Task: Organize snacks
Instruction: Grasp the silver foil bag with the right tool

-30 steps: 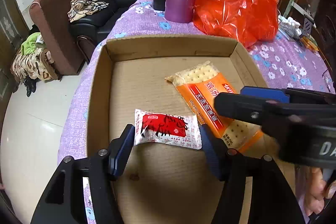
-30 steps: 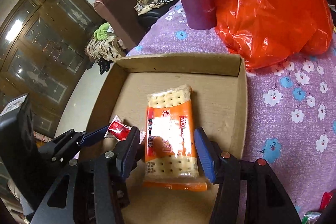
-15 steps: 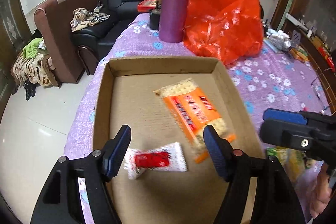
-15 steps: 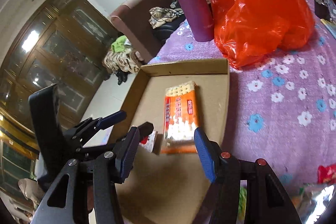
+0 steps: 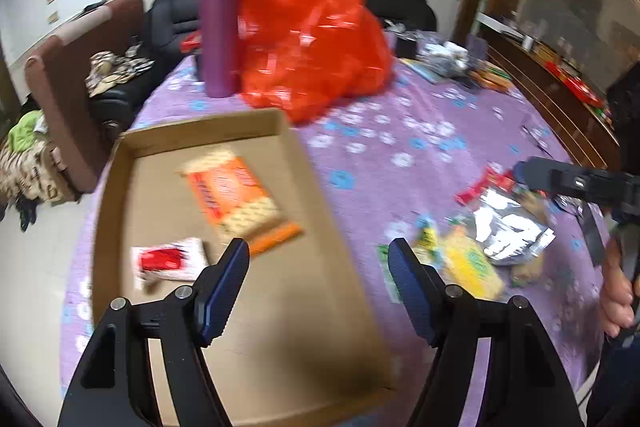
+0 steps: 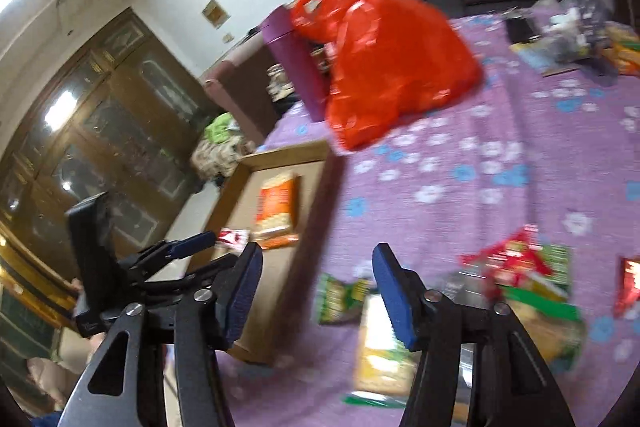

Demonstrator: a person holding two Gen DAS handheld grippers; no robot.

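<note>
A shallow cardboard box [image 5: 304, 163] sits on the purple flowered table and also shows in the right wrist view [image 6: 236, 183]. Inside it lie an orange cracker pack [image 5: 234, 197] and a small red and white packet [image 5: 170, 261]. My left gripper [image 5: 318, 257] is open and empty above the box's right wall. My right gripper [image 6: 316, 267] is open and empty above the table, right of the box. Loose snacks lie on the table: a yellow pack [image 5: 474, 267], a silver bag [image 5: 512, 227], a red pack [image 6: 510, 259] and a green pack [image 6: 340, 297].
A red plastic bag [image 5: 312, 31] and a purple flask [image 5: 220, 27] stand behind the box. More clutter [image 5: 448, 57] lies at the table's far right. Sofas [image 5: 80, 67] stand beyond the table's left edge.
Both grippers have let go of the packs in the box, pulled back and up, and swung right toward the loose snacks on the table.
</note>
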